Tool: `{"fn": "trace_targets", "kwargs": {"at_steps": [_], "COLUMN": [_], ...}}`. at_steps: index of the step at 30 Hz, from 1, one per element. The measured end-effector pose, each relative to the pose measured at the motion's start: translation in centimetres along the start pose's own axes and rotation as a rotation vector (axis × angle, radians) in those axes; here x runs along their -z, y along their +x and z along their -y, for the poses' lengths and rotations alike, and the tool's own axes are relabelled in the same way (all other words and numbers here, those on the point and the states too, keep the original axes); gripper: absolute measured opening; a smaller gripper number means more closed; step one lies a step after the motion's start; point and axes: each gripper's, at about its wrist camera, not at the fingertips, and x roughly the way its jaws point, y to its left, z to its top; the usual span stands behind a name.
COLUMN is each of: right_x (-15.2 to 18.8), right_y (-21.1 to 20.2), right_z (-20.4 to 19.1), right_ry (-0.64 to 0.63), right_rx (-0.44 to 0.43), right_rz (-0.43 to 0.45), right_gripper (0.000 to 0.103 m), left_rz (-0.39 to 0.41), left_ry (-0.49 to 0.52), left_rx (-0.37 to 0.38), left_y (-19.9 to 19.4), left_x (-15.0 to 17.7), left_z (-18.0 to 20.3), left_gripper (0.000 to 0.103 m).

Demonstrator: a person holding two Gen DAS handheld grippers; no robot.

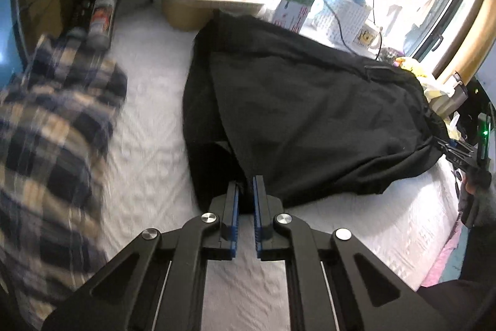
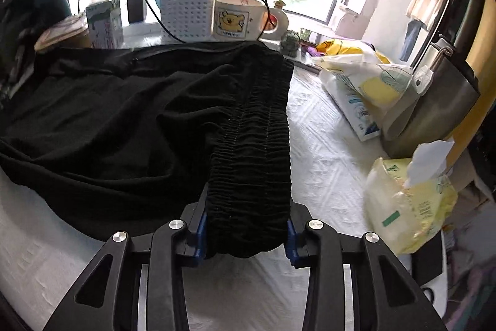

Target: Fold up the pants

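Pants (image 1: 310,114), black, spread on the white bed (image 1: 148,145), left gripper (image 1: 246,185) nearly closed, pinching a leg-end fold near the bed's front edge, right gripper (image 2: 246,225) half-closed, clamping the bunched elastic waistband (image 2: 251,151)

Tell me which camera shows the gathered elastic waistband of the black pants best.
The right wrist view: the black pants' ribbed elastic waistband fills the centre, running into the right gripper. The left wrist view shows it only as a distant bunched edge.

Right gripper (image 1: 458,158) body carries small white letters, roughly "OAS". Print on milk carton (image 2: 104,24) and tissue pack (image 2: 409,203) too blurred to read.
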Motion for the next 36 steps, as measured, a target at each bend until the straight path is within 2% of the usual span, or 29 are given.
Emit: {"fn": "trace_targets", "kwargs": {"at_steps": [3, 4, 5, 7, 9, 11, 16, 19, 21, 25, 27, 31, 36], "right_x": [0.6, 0.6, 0.6, 0.5, 0.4, 0.2, -1.0, -2.4, -4.0, -8.2, -10.1, -12.8, -14.7], "right_y": [0.5, 0.5, 0.5, 0.2, -0.6, -2.0, -4.1, -3.7, -2.2, 1.8, 3.9, 8.2, 10.4], "right_z": [0.3, 0.3, 0.4, 0.6, 1.4, 2.6, 3.9, 3.6, 2.6, 0.7, 0.0, -0.8, -0.5], "right_ry": [0.017, 0.022, 0.022, 0.031, 0.067, 0.117, 0.178, 0.181, 0.133, 0.038, 0.012, -0.010, -0.005], "right_rx": [-0.006, -0.008, -0.018, -0.028, -0.053, -0.061, -0.054, -0.099, -0.127, -0.197, -0.251, -0.226, -0.203], "right_rz": [-0.007, -0.009, -0.013, -0.011, 0.012, 0.059, 0.149, 0.185, 0.185, 0.147, 0.088, -0.044, -0.066], "right_gripper": [0.039, 0.040, 0.044, 0.047, 0.054, 0.073, 0.074, 0.074, 0.074, 0.073, 0.073, 0.073, 0.074], "left_rz": [-0.006, -0.005, 0.003, 0.040, 0.085, 0.127, 0.172, 0.142, 0.114, 0.074, 0.044, -0.035, -0.025], "left_ry": [0.004, 0.004, 0.005, 0.021, 0.045, 0.076, 0.189, 0.261, 0.307, 0.363, 0.374, 0.344, 0.313], "left_rx": [-0.014, -0.033, -0.051, -0.084, -0.095, -0.110, -0.095, -0.091, -0.087, -0.058, -0.041, -0.048, -0.056], "left_y": [-0.1, -0.2, -0.5, -1.3, -2.2, -3.0, -2.5, 0.2, 2.2, 5.8, 7.5, 10.7, 12.2], "left_x": [0.0, -0.3, -0.5, -1.4, -2.9, -4.4, -7.5, -9.1, -10.1, -12.5, -13.5, -14.9, -16.5], "left_z": [-0.2, -0.3, -0.4, -0.5, -0.3, 0.1, 1.9, 3.2, 4.1, 5.5, 5.7, 5.1, 4.1], "left_gripper": [0.008, 0.011, 0.022, 0.027, 0.027, 0.027, 0.028, 0.028, 0.028, 0.028, 0.028, 0.028, 0.028]}}
